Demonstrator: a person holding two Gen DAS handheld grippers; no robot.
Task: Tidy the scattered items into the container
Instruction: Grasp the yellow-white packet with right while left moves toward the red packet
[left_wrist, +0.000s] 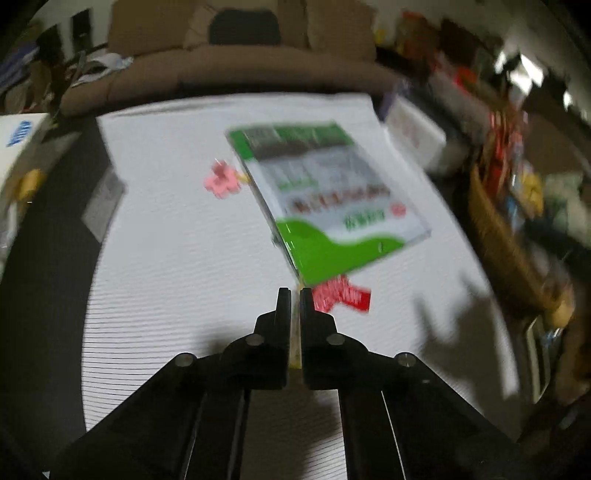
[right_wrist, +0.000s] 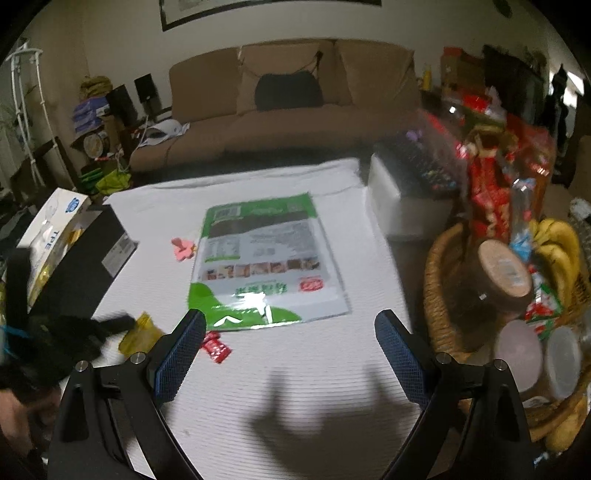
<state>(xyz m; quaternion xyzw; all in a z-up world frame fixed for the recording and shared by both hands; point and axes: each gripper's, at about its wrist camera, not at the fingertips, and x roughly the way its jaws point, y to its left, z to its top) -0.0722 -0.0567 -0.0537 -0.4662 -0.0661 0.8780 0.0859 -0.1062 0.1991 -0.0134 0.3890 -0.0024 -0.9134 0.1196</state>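
Left gripper (left_wrist: 294, 295) angled steeply down, jaws clamped on a yellow wrapper (right_wrist: 138, 332). Right gripper (right_wrist: 290, 321) angled down over the white mat (right_wrist: 295, 369), jaws wide apart, empty.

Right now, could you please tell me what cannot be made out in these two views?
Left wrist view: motion blur smears the print on the green bag.
Left wrist view: the shut left tongs cover all but a yellow sliver of their catch.
Right wrist view: the frame edge cuts off the wicker basket.

Dim indoor light; strong motion blur; fisheye-bent edges; soft shadows below.
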